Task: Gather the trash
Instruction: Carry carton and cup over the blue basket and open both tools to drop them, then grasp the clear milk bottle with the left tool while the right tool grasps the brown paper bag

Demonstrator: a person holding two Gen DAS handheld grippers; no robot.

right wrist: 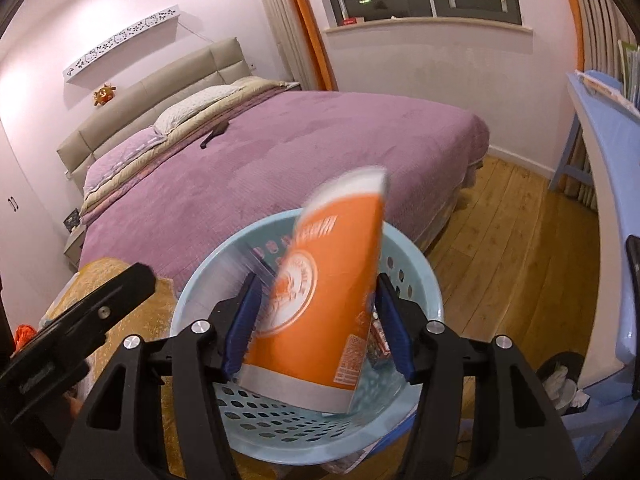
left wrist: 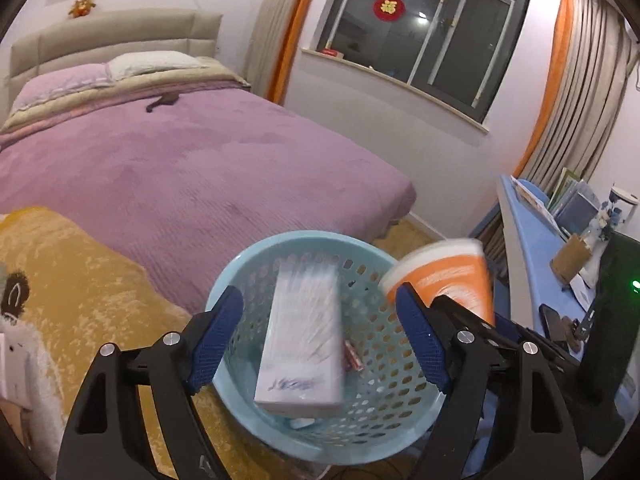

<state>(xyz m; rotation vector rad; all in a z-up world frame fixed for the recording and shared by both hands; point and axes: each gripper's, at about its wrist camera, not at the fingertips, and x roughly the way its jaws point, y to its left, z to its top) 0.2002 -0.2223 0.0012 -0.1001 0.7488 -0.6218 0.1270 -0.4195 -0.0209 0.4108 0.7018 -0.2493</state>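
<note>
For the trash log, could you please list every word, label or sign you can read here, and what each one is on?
Nothing reads with certainty.
Orange carton: white lettering, round emblem and small print, all motion-blurred.
White box in the blue basket: blue script, blurred.
Round red window decoration: a gold character, too small to read.
White wall shelf: cut-out patterns only, no words.

1. Bed: covered with a purple spread; padded beige headboard against the wall.
2. Pillow: white, at the head of the bed.
3. Dark item: lying on the spread near the pillow; type cannot be determined.
4. Window: dark-framed, with a round red decal on the glass.
5. Curtains: beige with orange edging, on both sides of the window.
6. Desk: blue, at the right, carrying books.
7. Floor: wood planks.
</note>
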